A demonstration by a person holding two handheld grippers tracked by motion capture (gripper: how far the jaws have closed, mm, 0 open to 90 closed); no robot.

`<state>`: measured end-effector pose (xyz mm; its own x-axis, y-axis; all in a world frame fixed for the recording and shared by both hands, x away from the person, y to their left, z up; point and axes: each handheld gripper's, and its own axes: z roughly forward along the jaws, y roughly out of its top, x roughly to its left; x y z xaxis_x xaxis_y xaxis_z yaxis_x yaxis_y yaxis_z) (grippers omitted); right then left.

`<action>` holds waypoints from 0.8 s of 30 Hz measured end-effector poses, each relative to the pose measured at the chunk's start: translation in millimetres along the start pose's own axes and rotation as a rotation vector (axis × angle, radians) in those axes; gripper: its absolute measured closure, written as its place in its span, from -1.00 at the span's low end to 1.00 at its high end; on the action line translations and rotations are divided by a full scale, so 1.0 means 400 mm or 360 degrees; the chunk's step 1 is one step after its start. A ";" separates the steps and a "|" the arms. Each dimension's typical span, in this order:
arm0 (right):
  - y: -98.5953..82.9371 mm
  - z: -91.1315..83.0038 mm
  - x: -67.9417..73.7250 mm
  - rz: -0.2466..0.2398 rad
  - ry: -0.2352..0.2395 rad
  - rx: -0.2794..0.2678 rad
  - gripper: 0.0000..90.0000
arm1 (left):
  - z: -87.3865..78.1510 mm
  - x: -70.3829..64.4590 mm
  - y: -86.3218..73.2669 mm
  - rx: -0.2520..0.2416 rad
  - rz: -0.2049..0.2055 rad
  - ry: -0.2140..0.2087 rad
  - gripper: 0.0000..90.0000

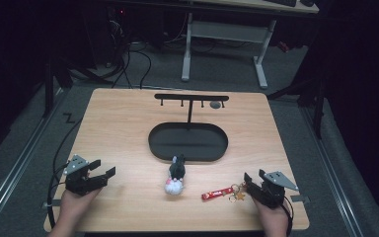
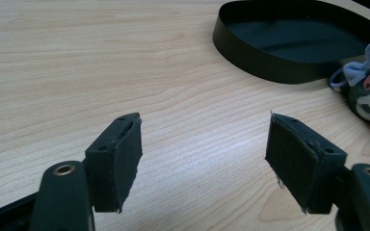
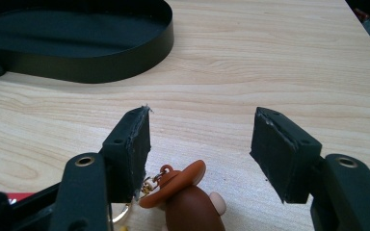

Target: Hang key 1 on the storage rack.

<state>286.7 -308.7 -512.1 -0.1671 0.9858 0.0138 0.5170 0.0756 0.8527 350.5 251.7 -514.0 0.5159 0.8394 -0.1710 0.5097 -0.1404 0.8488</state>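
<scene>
high view shows the wooden table (image 1: 128, 128) with a black oval tray (image 1: 188, 142) at its middle, and rising from the tray's far side a black rack (image 1: 191, 97) of small hooks. every hook looks bare, apart from a small round dark thing near the bar's right end that i cannot make out. in front of the tray's near rim lies a plush charm (image 1: 175, 177), dark at one end and white and pink at the other. to its right a keychain (image 1: 223, 193) with a red tag, a ring and a brown figure lies flat on the wood. the right gripper (image 1: 250, 180) sits just beside that keychain, jaws spread and holding nothing; in its own view the brown figure (image 3: 185, 202) lies low between them, ungripped. the left gripper (image 1: 102, 168) rests well apart near the left edge, also spread and empty. judging from this, the hanging has not begun: both charms remain to be lifted and hooked.
</scene>
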 end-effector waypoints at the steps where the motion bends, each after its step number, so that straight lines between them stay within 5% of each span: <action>1: 0.000 0.000 0.000 -0.0002 0.0006 0.0004 -0.11 | 0.000 -0.001 0.000 0.0001 0.0006 0.0003 -0.35; 24: 0.024 -0.008 0.066 -0.0171 0.0114 0.0040 -0.04 | 0.013 -0.031 -0.007 0.0048 0.0155 0.0041 -0.29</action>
<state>284.6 -282.6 -502.0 -0.2818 0.9587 -0.0391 0.5137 0.1852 0.8378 346.3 239.1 -516.9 0.5466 0.8340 -0.0753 0.4789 -0.2375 0.8451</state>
